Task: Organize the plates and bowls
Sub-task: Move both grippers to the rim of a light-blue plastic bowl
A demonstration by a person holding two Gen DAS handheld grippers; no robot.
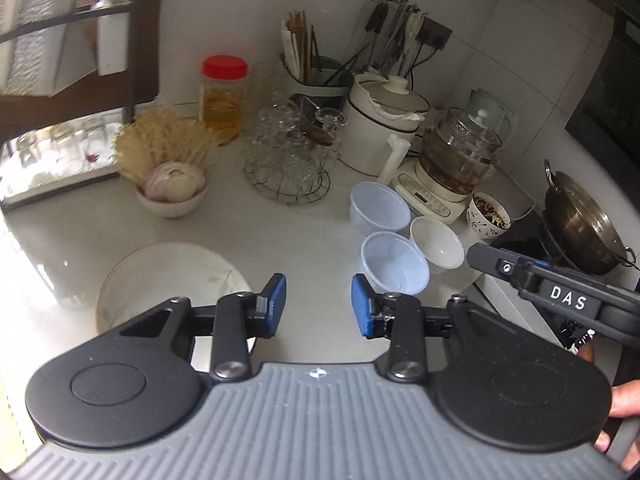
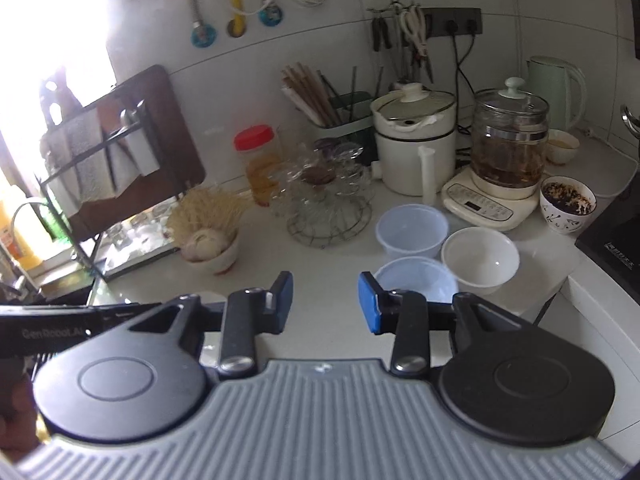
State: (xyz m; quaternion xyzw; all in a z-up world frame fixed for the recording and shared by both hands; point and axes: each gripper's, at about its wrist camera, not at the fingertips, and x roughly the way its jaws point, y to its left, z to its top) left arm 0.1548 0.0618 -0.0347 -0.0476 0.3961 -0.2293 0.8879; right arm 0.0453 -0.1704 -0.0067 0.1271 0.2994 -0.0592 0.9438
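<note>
Three small bowls, two translucent plastic tubs (image 2: 412,232) (image 2: 416,280) and one white ceramic bowl (image 2: 480,260), clustered touching on pale counter (image 1: 280,232). Both grippers, left (image 1: 319,306) and right (image 2: 326,302), apart, empty. Best nesting tubs first, gripping a rim gently; large plate (image 1: 160,280) lower left.

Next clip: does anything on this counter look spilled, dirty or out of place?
One thing: the patterned bowl beside the tea maker's base holds dark crumbly residue, while the three bowls nearby look clean. Nothing looks spilled.

We see a glossy pale countertop (image 1: 280,220), 2 translucent plastic bowls (image 1: 394,264), a smooth white ceramic bowl (image 1: 436,246), a wire metal rack (image 1: 288,184) and a red-lidded plastic jar (image 1: 223,92).
</note>
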